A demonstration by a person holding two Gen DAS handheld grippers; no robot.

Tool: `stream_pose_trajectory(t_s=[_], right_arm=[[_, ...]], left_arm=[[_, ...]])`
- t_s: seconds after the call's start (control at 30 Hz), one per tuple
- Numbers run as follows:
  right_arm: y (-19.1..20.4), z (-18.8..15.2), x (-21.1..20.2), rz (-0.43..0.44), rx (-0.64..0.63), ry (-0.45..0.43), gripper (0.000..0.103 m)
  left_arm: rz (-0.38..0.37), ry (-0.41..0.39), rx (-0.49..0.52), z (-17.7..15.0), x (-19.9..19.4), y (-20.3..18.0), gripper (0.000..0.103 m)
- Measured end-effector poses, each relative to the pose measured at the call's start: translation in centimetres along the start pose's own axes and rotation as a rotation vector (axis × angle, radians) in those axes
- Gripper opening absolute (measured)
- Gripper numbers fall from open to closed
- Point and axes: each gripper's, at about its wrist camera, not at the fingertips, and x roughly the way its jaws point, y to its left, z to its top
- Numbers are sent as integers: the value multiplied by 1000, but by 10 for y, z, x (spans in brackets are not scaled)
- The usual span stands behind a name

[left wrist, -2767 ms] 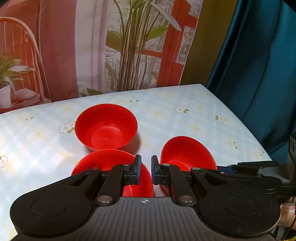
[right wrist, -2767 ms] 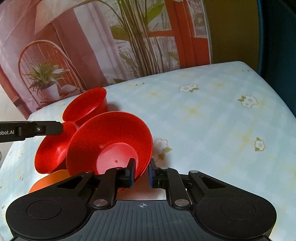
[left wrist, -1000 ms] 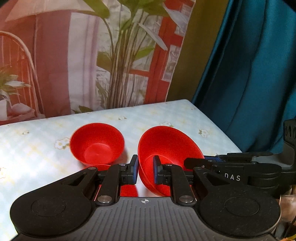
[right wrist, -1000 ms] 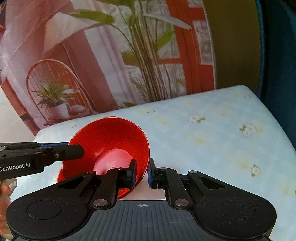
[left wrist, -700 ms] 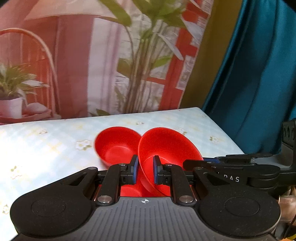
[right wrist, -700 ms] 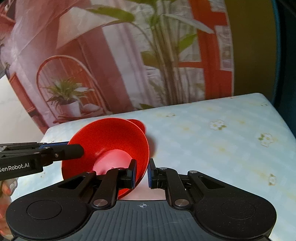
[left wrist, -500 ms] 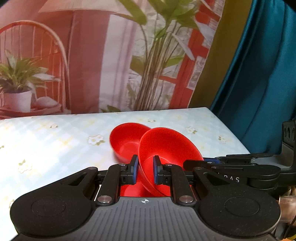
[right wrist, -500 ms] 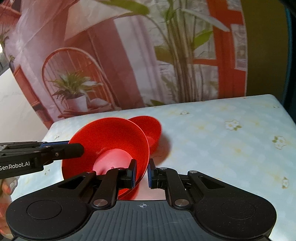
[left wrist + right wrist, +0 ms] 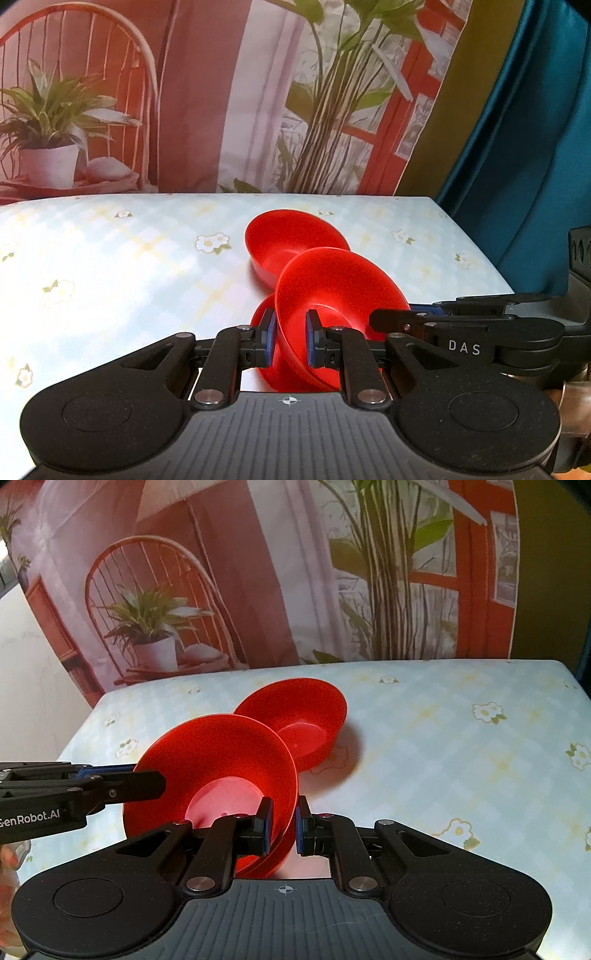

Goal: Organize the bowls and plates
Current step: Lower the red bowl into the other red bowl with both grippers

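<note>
Both grippers hold one red bowl [image 9: 332, 291] by opposite rim edges, above the table. My left gripper [image 9: 289, 343] is shut on its near-left rim. My right gripper [image 9: 281, 825] is shut on the rim of the same bowl [image 9: 218, 771]; it shows from the side in the left wrist view [image 9: 424, 325]. A second red bowl [image 9: 291, 240] stands on the table just beyond the held one, also in the right wrist view [image 9: 306, 720]. Another red rim [image 9: 264, 332] shows under the held bowl.
The table [image 9: 110, 266] has a pale blue checked cloth with daisies. A printed backdrop with a chair and plants [image 9: 184, 92] hangs behind it. A teal curtain [image 9: 535, 129] hangs at the right edge. The left gripper shows in the right wrist view [image 9: 74, 786].
Both grippers have lifted the red bowl off the table and carried it left and forward, up to the bowl standing at the back.
</note>
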Motion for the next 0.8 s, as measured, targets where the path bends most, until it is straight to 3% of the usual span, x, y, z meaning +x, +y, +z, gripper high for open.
stream_pose_trajectory(t_s=[0.8], right_arm=[[2, -3, 4, -28, -45, 26, 17]], left_arm=[[41, 35, -11, -5, 5, 5, 16]])
